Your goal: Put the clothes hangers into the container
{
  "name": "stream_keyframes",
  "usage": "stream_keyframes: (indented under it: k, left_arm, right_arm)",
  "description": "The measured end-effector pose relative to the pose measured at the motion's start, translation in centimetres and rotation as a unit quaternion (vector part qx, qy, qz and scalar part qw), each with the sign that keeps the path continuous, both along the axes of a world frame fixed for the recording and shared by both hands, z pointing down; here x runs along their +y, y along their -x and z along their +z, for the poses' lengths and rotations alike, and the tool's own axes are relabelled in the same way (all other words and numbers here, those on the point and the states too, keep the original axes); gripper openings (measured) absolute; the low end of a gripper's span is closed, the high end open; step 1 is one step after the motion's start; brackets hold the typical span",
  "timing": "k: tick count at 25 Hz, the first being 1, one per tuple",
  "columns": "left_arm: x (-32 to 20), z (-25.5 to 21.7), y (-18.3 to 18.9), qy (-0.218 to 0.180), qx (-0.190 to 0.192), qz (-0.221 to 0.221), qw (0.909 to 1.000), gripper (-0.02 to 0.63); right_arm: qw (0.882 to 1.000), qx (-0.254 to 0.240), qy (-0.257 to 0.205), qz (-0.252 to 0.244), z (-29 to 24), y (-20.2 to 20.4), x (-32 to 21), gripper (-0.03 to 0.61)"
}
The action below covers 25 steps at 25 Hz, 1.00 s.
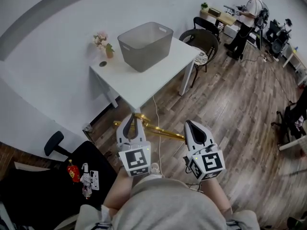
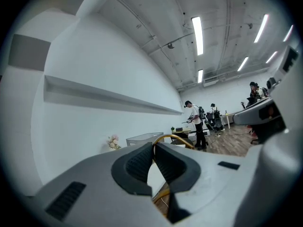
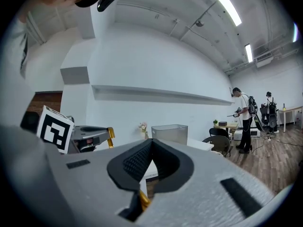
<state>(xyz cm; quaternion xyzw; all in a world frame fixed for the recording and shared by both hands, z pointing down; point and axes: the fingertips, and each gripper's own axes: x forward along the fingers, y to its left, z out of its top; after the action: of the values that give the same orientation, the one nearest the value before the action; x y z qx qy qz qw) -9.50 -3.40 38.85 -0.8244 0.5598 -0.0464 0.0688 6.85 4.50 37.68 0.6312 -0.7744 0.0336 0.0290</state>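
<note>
A gold clothes hanger (image 1: 160, 132) hangs level between my two grippers, above the wooden floor. My left gripper (image 1: 132, 122) is shut on it near the hook, and the gold hook (image 2: 174, 137) curves up over the closed pads. My right gripper (image 1: 191, 127) is shut on the hanger's other end, where a bit of gold (image 3: 142, 200) shows below the pads. The grey container (image 1: 145, 45) stands on the white table (image 1: 158, 75) ahead of both grippers. It also shows as the grey container (image 2: 144, 138) in the left gripper view and the grey container (image 3: 169, 132) in the right gripper view.
A small pot of flowers (image 1: 102, 42) stands on the table left of the container. Black chairs (image 1: 203, 41) stand behind the table's right end. A person (image 1: 245, 16) stands at the far right by desks. A black office chair and bag (image 1: 57, 176) lie at my left.
</note>
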Motion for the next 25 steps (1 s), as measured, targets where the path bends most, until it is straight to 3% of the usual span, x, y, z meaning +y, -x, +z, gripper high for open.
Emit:
stream_keyframes:
  k: [15, 25]
  left_arm:
    - [-12.0, -0.5, -1.2, -0.012, -0.001, 0.016, 0.9998, 0.019]
    - [-16.5, -1.6, -1.5, -0.025, -0.006, 0.019, 0.9995, 0.020]
  right_arm:
    - [1.000, 0.006, -0.008, -0.001, -0.3, 0.2, -11.2, 0.002]
    - [1.000, 0.004, -0.014, -0.006, -0.7, 0.7, -14.6, 0.003]
